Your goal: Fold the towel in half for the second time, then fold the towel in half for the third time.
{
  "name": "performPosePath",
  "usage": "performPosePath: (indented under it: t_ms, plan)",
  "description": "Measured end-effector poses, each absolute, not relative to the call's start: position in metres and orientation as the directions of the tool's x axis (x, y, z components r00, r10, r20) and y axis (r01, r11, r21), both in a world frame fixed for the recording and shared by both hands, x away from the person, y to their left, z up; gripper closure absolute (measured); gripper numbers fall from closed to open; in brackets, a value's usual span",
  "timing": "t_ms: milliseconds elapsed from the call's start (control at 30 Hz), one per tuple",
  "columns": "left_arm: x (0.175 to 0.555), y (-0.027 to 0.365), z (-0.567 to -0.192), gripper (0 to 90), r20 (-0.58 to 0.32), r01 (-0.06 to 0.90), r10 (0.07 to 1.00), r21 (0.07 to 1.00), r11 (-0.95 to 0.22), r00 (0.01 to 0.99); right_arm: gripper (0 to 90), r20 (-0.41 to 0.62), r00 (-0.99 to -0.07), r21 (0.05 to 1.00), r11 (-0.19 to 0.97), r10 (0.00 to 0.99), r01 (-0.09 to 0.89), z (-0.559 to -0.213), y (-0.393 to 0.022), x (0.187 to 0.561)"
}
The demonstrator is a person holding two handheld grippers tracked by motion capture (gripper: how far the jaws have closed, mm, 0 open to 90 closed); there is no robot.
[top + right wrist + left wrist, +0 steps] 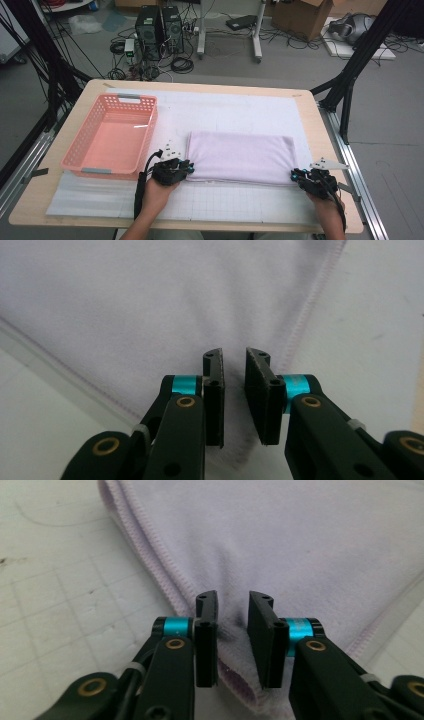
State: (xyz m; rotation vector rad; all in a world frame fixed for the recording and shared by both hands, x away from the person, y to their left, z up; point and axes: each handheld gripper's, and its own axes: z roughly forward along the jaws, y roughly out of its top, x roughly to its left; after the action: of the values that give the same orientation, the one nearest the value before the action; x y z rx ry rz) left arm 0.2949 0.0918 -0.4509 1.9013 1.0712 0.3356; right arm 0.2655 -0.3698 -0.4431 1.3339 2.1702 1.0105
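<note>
A folded lilac towel [240,157] lies on the white grid mat [225,202], its long side across the table. My left gripper [190,169] is at the towel's near-left corner. In the left gripper view the gripper [233,600] has its jaws drawn close, with the bunched corner of the towel [300,540] pinched between the pads. My right gripper [295,175] is at the near-right corner. Seen in the right gripper view, the gripper [236,357] stands just as narrow, and the hemmed corner of the towel [150,300] fills the gap between its pads.
An empty pink plastic basket [75,150] stands on the left of the table, beside the towel. The mat extends beyond the towel at the back and front. The wooden table edge [330,150] runs close to my right hand.
</note>
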Motion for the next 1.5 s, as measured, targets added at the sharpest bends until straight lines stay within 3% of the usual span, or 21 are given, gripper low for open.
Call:
performPosePath:
  t_ms: [133,267,367,500,700,733,833,933,1500]
  plan:
    - [0.290,0.099,-0.452,75.6,-0.199,0.568,0.802,0.798,-0.201,0.563,77.6,0.046,-0.449,0.751,0.265,0.892,0.605,-0.443,-0.377,0.262]
    - [0.290,0.106,-0.452,69.1,-0.232,0.567,0.796,0.808,-0.163,0.560,72.3,0.049,-0.460,0.773,0.258,0.887,0.580,-0.441,-0.385,0.255]
    - [0.289,0.110,-0.447,60.5,-0.254,0.526,0.777,0.843,-0.114,0.576,69.0,0.044,-0.465,0.798,0.249,0.884,0.548,-0.436,-0.392,0.251]
    - [0.287,0.111,-0.439,47.5,-0.244,0.448,0.745,0.890,-0.083,0.621,58.0,0.040,-0.440,0.842,0.206,0.897,0.498,-0.428,-0.398,0.245]
    - [0.284,0.110,-0.434,19.7,-0.218,0.374,0.745,0.926,-0.046,0.630,40.2,0.038,-0.417,0.863,0.181,0.908,0.472,-0.425,-0.396,0.243]
    - [0.284,0.110,-0.434,18.5,-0.218,0.374,0.745,0.926,-0.046,0.630,40.2,0.038,-0.417,0.863,0.181,0.908,0.472,-0.425,-0.396,0.243]
    - [0.284,0.110,-0.434,18.8,-0.224,0.372,0.736,0.927,-0.041,0.639,29.4,0.015,-0.429,0.867,0.202,0.903,0.456,-0.425,-0.392,0.245]
    - [0.284,0.109,-0.433,18.8,-0.217,0.364,0.733,0.930,-0.044,0.644,24.8,0.017,-0.435,0.869,0.202,0.900,0.452,-0.424,-0.391,0.247]
    - [0.284,0.104,-0.434,21.4,-0.186,0.362,0.730,0.928,-0.090,0.658,21.4,0.020,-0.438,0.870,0.200,0.899,0.450,-0.424,-0.393,0.246]
